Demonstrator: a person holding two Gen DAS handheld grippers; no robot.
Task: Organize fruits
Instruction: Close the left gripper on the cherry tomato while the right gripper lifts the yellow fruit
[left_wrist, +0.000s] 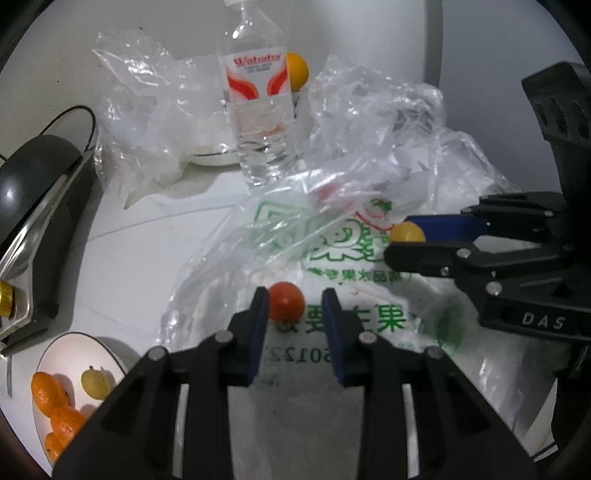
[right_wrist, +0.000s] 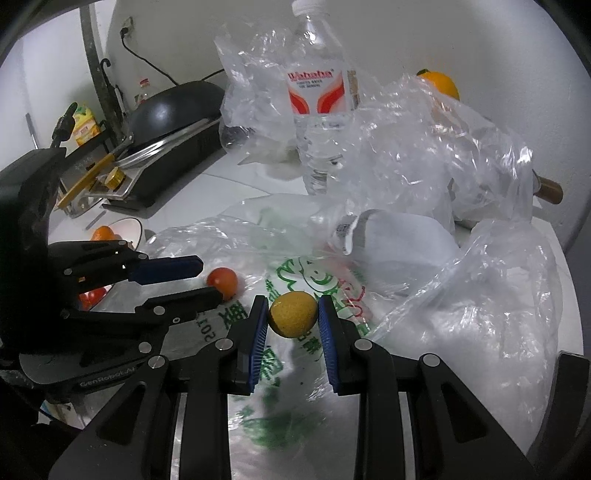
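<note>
A small red tomato (left_wrist: 286, 304) sits at the very tips of my left gripper (left_wrist: 295, 306), pressed against the left pad, just over the printed plastic bag (left_wrist: 343, 251). The right wrist view shows the same tomato (right_wrist: 221, 280) at the left gripper's (right_wrist: 212, 281) tips. My right gripper (right_wrist: 293, 314) is shut on a round yellow fruit (right_wrist: 293, 314), which fills the space between its blue pads. From the left wrist view that yellow fruit (left_wrist: 407, 232) shows in the right gripper (left_wrist: 400, 237) at the right.
A white plate (left_wrist: 70, 354) at lower left holds orange pieces (left_wrist: 55, 402) and a yellow fruit (left_wrist: 95, 384). A water bottle (left_wrist: 258, 110), crumpled clear bags (left_wrist: 388, 122) and an orange (left_wrist: 297, 72) stand behind. A black appliance (left_wrist: 33, 206) is at the left. Another red fruit (right_wrist: 92, 297) lies behind the left gripper.
</note>
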